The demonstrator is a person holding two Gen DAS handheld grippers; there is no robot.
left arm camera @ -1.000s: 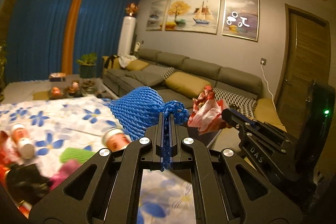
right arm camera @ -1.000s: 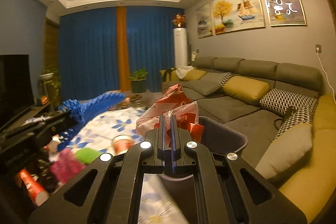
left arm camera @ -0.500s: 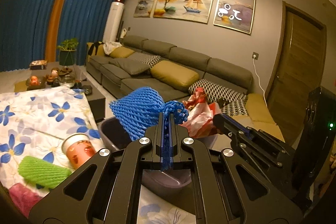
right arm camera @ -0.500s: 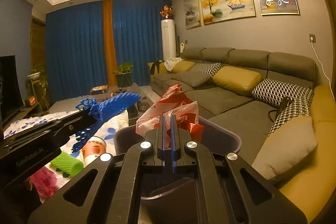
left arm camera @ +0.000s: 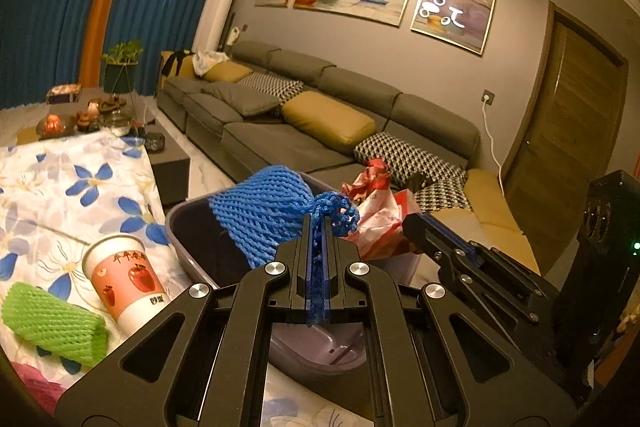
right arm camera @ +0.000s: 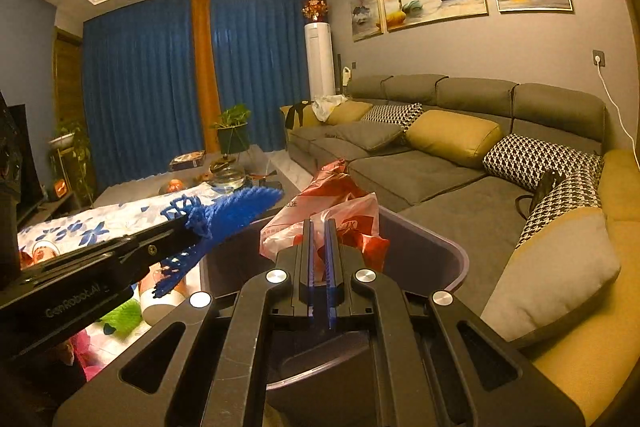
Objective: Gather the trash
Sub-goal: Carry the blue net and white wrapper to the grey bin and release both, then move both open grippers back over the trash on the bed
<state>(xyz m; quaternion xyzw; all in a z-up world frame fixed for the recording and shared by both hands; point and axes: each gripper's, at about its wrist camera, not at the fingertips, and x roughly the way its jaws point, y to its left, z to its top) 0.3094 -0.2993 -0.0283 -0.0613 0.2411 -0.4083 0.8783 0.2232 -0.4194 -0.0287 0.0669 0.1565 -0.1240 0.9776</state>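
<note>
Both hands carry trash over the purple bin, which sits at the table edge toward the sofa.

The left hand-held gripper is clamped tight on the bunched neck of a blue foam fruit net; the net's body juts forward toward 11 o'clock from the tips, above the bin's open mouth. Pinching the gathered end seems sensible, since the mesh is soft and would otherwise slip out.

The right hand-held gripper is likewise closed, its pads squeezing a crumpled red-and-white plastic bag, which bulges up toward 12 o'clock over the bin's rim. In the left wrist view that gripper comes in from 4 o'clock with the bag beside the net.

Each item hangs over the bin, so letting go is probably the next step; neither is released yet.

Left on the flowered tablecloth, around 8 o'clock from the bin: a paper cup printed with apples, standing upright, and a green foam net lying just beside it. These look like the next pieces to gather.
</note>
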